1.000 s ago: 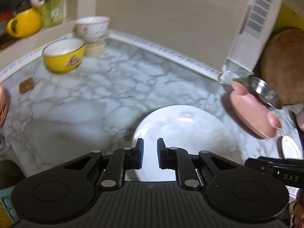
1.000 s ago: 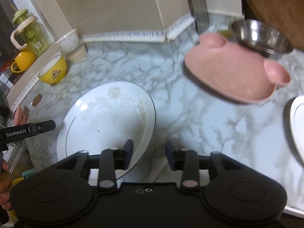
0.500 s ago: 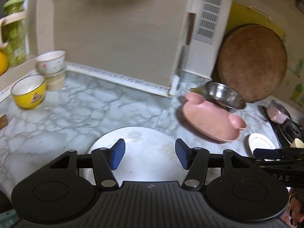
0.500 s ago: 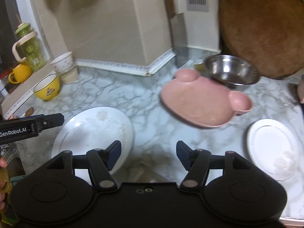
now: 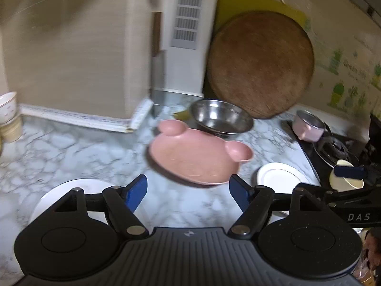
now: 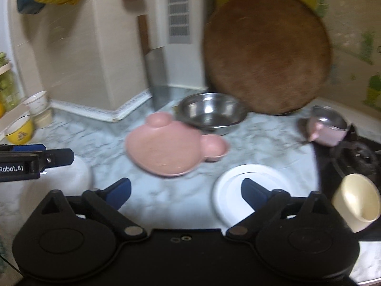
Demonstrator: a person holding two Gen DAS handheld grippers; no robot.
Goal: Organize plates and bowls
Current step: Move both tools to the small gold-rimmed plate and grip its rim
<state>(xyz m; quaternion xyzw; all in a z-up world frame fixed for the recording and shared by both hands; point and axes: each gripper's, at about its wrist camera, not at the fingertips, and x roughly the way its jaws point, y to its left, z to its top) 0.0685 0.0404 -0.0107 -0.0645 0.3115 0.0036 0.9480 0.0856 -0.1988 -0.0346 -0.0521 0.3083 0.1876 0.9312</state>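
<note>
A pink bear-shaped plate (image 5: 193, 157) (image 6: 164, 150) lies mid-counter, and a steel bowl (image 5: 221, 119) (image 6: 212, 114) sits just behind it, touching its rim. The large white plate (image 5: 59, 190) (image 6: 79, 174) rests on the counter at the lower left. A small white plate (image 5: 278, 177) (image 6: 228, 190) lies to the right. My left gripper (image 5: 188, 191) hangs above the counter in front of the pink plate; its jaws are opening and nothing is between them. My right gripper (image 6: 187, 191) hovers between the pink plate and the small white plate, its jaws also opening on nothing.
A round wooden board (image 6: 266, 54) and a cleaver (image 6: 156, 71) lean on the back wall. A pink pot (image 6: 328, 128) and a stove (image 6: 352, 159) are at the right, with a cream cup (image 6: 357, 200) nearer. A yellow bowl (image 6: 20, 131) and a white bowl (image 6: 38, 101) stand far left.
Both grippers have come off the large white plate's near rim, risen and swung right towards the pink plate. Their jaws have widened from nearly shut to wide apart.
</note>
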